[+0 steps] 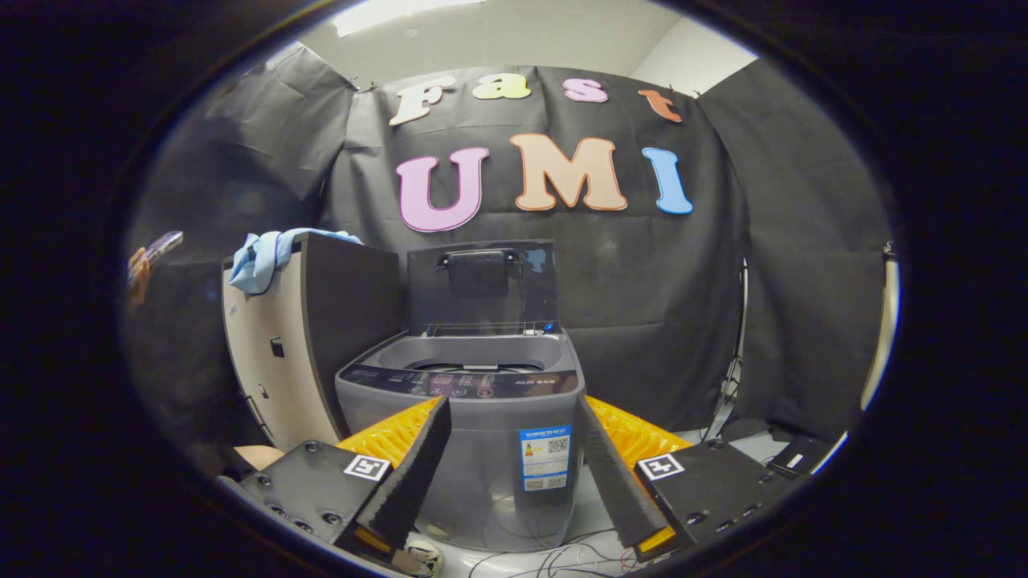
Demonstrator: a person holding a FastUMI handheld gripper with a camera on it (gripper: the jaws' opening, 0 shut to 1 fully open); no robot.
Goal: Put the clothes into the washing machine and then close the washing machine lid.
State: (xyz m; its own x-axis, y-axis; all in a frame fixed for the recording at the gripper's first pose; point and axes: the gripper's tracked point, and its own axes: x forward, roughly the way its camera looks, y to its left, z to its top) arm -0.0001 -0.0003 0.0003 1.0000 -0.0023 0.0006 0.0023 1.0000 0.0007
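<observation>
Black cloth backs the booth. Beyond the fingers stands 1 washing machine (482, 417), its lid (482, 285) raised upright. 1 cabinet (305, 337) stands beside it, with 1 light-blue garment (261, 257) draped on top. Gripper (514, 457) fingers are spread wide, holding nothing.

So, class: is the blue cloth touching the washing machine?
Apart. The gripper view shows the blue cloth draped over the cabinet, left of the washing machine; the open tool holds nothing.
</observation>
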